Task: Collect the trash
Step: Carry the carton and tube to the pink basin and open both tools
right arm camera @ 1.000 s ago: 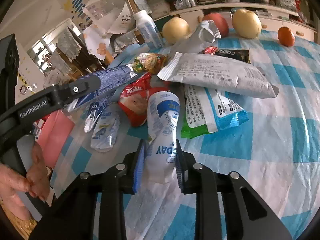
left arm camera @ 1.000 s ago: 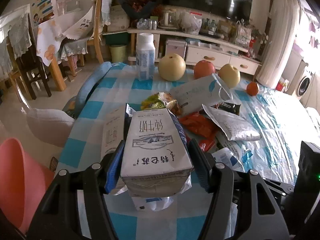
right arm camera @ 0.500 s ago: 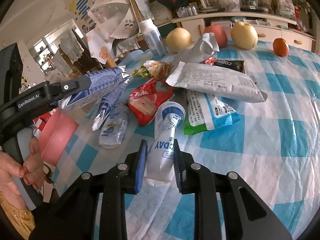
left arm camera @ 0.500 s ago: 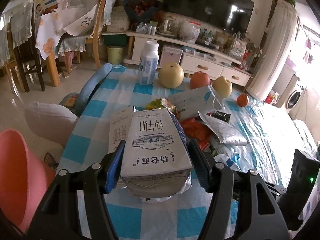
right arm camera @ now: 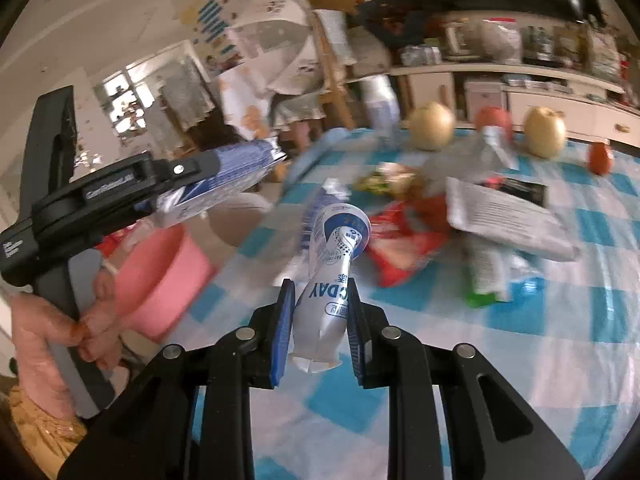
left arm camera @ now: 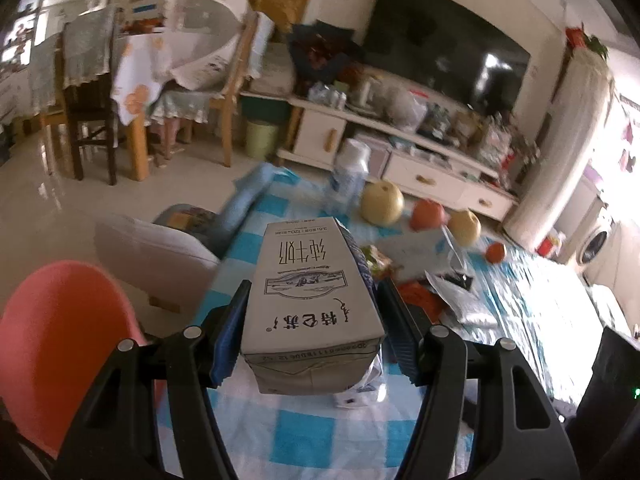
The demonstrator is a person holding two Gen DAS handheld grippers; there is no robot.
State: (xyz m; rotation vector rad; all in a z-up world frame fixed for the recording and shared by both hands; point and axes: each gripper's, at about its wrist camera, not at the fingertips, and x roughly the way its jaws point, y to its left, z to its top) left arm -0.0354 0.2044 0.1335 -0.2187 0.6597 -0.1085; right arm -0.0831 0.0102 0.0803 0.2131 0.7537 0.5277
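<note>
Fingers (left arm camera: 230, 332) of the left gripper (left arm camera: 314, 334) press on both sides of a grey milk carton (left arm camera: 310, 300) and hold it above the desk (left arm camera: 288, 432), which has a blue and white checked cover. In the right wrist view the same carton (right arm camera: 224, 178) is seen from the side, lifted in the air, and a hand (right arm camera: 60, 340) holds the handle of that gripper. A pink bucket (left arm camera: 52, 344) stands just beside the desk edge, below the carton.

On the other side, the fingers (right arm camera: 282, 336) of the right gripper (right arm camera: 320, 334) are narrow and squeeze a white and blue squeezed pouch (right arm camera: 334, 276), which stands up from between them, clear of the desk.

More trash lies on the desk behind: a red wrapper (right arm camera: 404, 244), a grey bag (right arm camera: 500, 216), a green and white packet (right arm camera: 488, 272) partly under the grey bag, and a black sachet (right arm camera: 524, 190). Farther back there are two yellow pears (right arm camera: 432, 126), a red apple (right arm camera: 494, 118), a small orange (right arm camera: 600, 156) and a white bottle (left arm camera: 350, 172). These parts are blurred.
</note>
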